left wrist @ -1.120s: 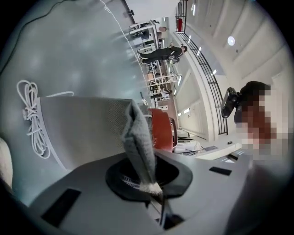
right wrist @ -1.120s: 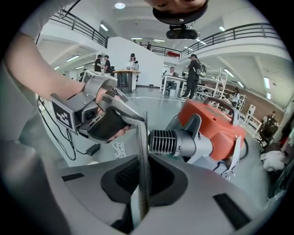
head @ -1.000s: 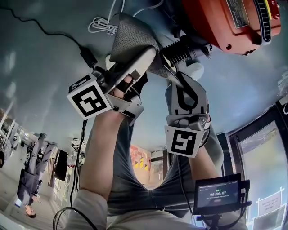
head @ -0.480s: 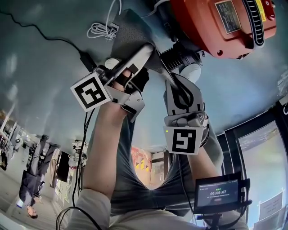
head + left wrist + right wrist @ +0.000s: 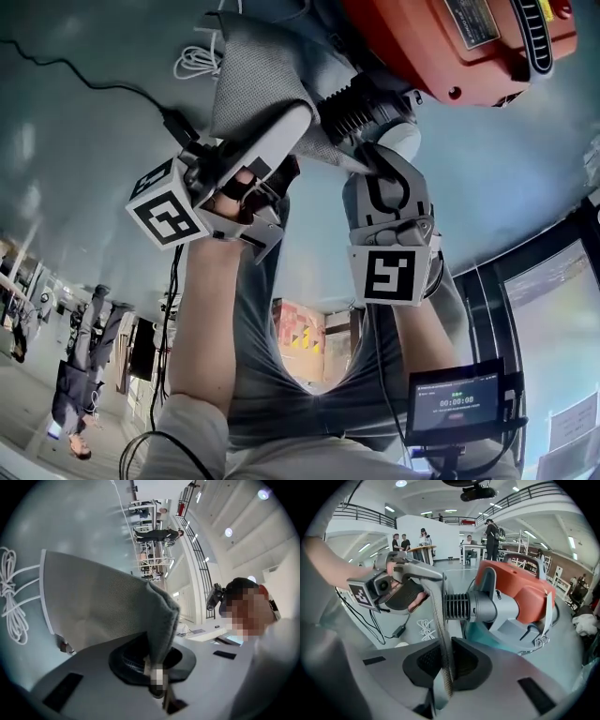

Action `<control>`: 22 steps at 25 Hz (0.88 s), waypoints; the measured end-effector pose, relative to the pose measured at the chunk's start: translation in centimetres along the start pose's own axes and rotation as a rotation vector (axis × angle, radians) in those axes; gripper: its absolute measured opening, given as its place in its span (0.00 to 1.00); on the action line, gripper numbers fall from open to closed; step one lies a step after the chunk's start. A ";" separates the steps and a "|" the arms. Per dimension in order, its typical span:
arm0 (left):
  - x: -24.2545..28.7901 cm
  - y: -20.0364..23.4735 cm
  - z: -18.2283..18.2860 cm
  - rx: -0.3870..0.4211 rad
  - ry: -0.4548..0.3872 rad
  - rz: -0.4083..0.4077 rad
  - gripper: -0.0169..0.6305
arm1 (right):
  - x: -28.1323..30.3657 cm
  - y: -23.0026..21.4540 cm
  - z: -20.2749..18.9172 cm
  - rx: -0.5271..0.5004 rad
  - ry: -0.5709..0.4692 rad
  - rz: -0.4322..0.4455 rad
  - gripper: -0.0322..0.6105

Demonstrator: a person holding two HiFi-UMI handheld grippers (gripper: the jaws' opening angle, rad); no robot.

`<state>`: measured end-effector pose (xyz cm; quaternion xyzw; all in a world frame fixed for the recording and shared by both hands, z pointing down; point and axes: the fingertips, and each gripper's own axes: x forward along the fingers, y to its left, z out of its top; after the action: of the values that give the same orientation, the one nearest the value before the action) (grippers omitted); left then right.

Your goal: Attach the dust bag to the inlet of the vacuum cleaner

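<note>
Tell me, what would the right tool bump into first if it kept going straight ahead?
Most likely the black ribbed inlet of the vacuum cleaner, right behind the grey dust bag edge that the right tool pinches; depth is unclear.

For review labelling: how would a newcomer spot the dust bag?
Find the orange vacuum cleaner at the head view's top, with its ribbed grey inlet. The dust bag is the grey mesh fabric beside that inlet, pinched by the left gripper and right gripper, unlike the white coiled cord.

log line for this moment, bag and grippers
left gripper: shut on dust bag | right gripper: shut on dust bag edge | inlet: ribs bare, bag edge at its end | stage: bag not yet attached
</note>
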<state>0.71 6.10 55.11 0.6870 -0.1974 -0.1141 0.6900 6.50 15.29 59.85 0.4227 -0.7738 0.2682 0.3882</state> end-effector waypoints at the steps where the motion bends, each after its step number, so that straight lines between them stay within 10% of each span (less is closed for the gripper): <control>1: 0.2 -0.2 -0.1 0.026 0.016 -0.006 0.05 | 0.2 0.0 -0.1 0.010 0.010 0.003 0.10; 14: 0.6 3.7 1.3 -0.139 -0.100 0.102 0.07 | -0.8 -1.3 1.4 -0.075 -0.065 -0.126 0.09; 22: 2.1 0.6 -0.1 0.057 0.074 0.028 0.06 | 1.5 0.4 -0.5 -0.021 0.026 0.015 0.09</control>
<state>2.58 5.35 55.95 0.7072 -0.1845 -0.0734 0.6786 5.83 15.17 61.36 0.4092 -0.7747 0.2682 0.4005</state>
